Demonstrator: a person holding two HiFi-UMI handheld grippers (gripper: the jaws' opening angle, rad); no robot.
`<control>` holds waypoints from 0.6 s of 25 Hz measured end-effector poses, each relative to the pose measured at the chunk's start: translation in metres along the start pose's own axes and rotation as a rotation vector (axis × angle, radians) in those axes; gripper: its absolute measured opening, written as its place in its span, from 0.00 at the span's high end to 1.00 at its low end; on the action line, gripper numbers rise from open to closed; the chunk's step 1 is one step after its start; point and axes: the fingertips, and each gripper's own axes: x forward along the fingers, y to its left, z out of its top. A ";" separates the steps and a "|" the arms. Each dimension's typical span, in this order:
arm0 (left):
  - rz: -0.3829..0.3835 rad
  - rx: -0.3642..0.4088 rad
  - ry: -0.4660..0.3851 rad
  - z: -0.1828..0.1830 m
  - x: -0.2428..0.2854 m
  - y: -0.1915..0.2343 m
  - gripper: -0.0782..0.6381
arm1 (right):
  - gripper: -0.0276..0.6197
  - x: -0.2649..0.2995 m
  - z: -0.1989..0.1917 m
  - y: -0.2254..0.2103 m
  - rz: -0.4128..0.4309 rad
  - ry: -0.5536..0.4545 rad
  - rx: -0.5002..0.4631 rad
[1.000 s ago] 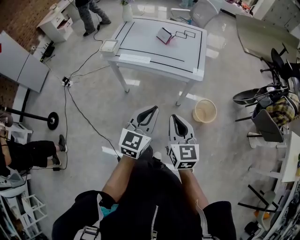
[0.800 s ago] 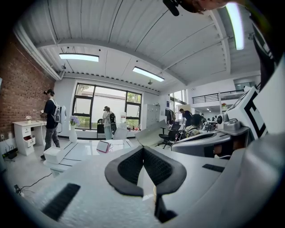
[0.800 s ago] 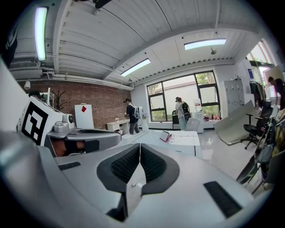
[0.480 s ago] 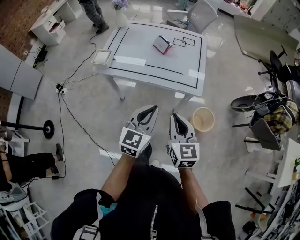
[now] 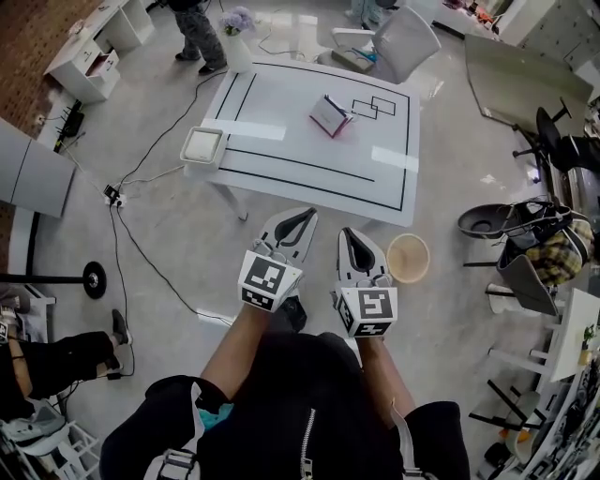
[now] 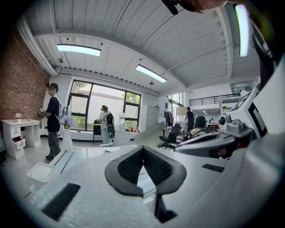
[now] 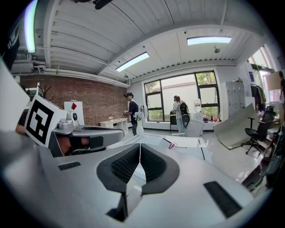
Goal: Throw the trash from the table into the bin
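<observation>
On the white table (image 5: 281,103), marked with black tape lines, lies a small pink and white packet (image 5: 330,115) near its far middle. A round beige bin (image 5: 407,258) stands on the floor by the table's near right corner. My left gripper (image 5: 304,217) and right gripper (image 5: 349,233) are held side by side in front of me, short of the table's near edge. Both are shut with nothing between the jaws. The right gripper view shows its jaws (image 7: 140,146) closed, with the packet (image 7: 170,145) far off. The left gripper (image 6: 143,148) is closed too.
A white tray (image 5: 202,145) sits at the table's left corner and a vase of flowers (image 5: 236,45) at its far left. A chair (image 5: 401,39) stands behind the table. Cables (image 5: 141,239) cross the floor at left. Office chairs (image 5: 525,234) crowd the right. A person (image 5: 199,28) stands beyond the table.
The table and bin have drawn nearer and lower in the head view as I walk toward them. Both grippers keep the same closed pose in front of me.
</observation>
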 end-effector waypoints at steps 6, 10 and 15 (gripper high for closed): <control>0.003 -0.014 -0.012 0.007 0.015 0.044 0.88 | 0.94 0.038 0.005 0.001 -0.016 0.014 -0.014; -0.007 -0.014 -0.021 0.009 0.025 0.057 0.88 | 0.94 0.054 0.013 -0.002 -0.026 0.013 -0.022; -0.014 -0.019 -0.017 0.007 0.040 0.070 0.88 | 0.94 0.075 0.019 -0.014 -0.032 0.008 -0.019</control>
